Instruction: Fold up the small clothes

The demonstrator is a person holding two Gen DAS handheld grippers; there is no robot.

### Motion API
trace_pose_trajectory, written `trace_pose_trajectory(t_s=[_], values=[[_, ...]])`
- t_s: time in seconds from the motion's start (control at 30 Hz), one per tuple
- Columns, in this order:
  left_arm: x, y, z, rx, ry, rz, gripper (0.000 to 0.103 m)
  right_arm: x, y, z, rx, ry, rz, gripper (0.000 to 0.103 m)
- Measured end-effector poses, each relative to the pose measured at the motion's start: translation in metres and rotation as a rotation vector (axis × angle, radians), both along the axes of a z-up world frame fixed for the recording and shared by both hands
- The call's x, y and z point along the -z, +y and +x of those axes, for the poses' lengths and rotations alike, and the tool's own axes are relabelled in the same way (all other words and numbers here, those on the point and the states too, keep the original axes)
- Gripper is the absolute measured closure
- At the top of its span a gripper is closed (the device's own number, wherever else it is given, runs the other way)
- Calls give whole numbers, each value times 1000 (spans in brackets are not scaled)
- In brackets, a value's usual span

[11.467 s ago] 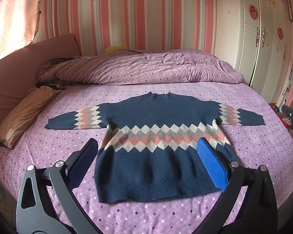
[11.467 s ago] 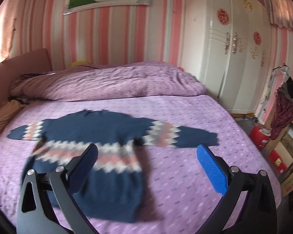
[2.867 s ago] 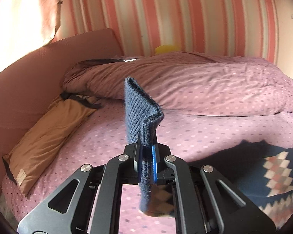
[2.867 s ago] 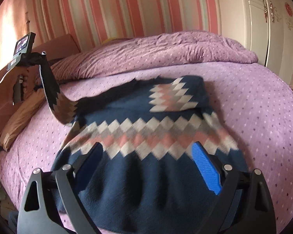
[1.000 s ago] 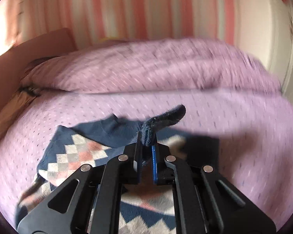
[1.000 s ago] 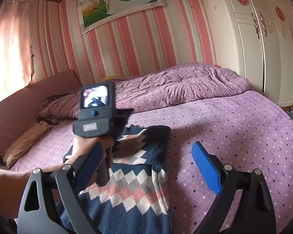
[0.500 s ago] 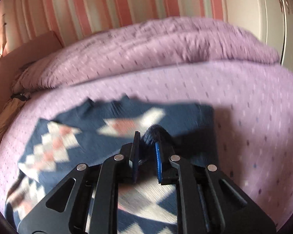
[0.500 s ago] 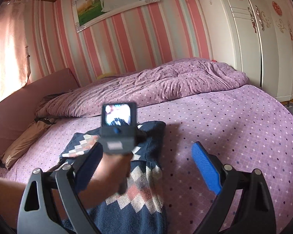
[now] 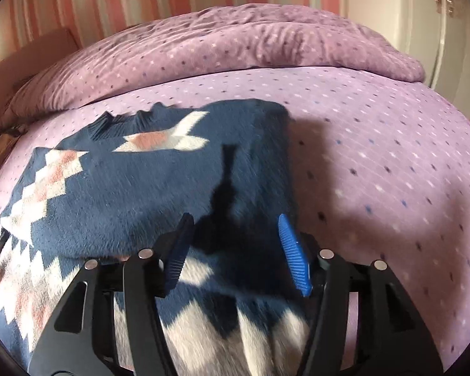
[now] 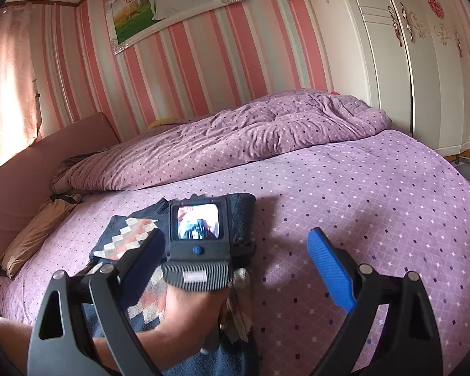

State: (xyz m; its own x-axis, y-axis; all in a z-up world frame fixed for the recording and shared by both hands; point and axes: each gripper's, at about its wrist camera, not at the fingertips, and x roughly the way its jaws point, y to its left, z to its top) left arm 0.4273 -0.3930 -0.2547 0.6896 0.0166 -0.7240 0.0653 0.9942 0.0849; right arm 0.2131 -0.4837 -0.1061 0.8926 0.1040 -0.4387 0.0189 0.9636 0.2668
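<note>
A navy knit sweater (image 9: 147,188) with pink, white and grey diamond bands lies on the purple dotted bed (image 9: 376,144), both sleeves folded across it. The left tongs (image 9: 233,244) are opening above it, gripping nothing. The right tongs (image 10: 235,269) hang wide apart, empty.

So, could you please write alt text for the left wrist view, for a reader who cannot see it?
A navy sweater with white and pink diamond bands lies on a purple dotted bedsheet, both sleeves folded across its chest. The left tongs hang low over it, jaws opening, pads clear of the knit. A rumpled purple duvet lies behind.
</note>
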Motion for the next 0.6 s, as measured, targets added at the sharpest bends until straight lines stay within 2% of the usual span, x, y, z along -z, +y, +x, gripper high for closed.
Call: trace_pose_trajectory(t_s=[0.1,0.27,0.43,0.5,0.6], values=[[-10,-1,-16,42,-22,10,43,0,0,1,-3,-1,3,10],[-37,29,-28,46,-94,-9,37,-1,3,1,-6,-5,-5,10],[-54,76,-24,29,-184,63,36,-2,9,1,-23,-8,-10,10],[-53,101,-17,-8,-186,82,34,-1,12,1,-30,-7,-16,10],[-43,135,-1,-73,-123,47,34,2,16,4,-38,1,-21,10]])
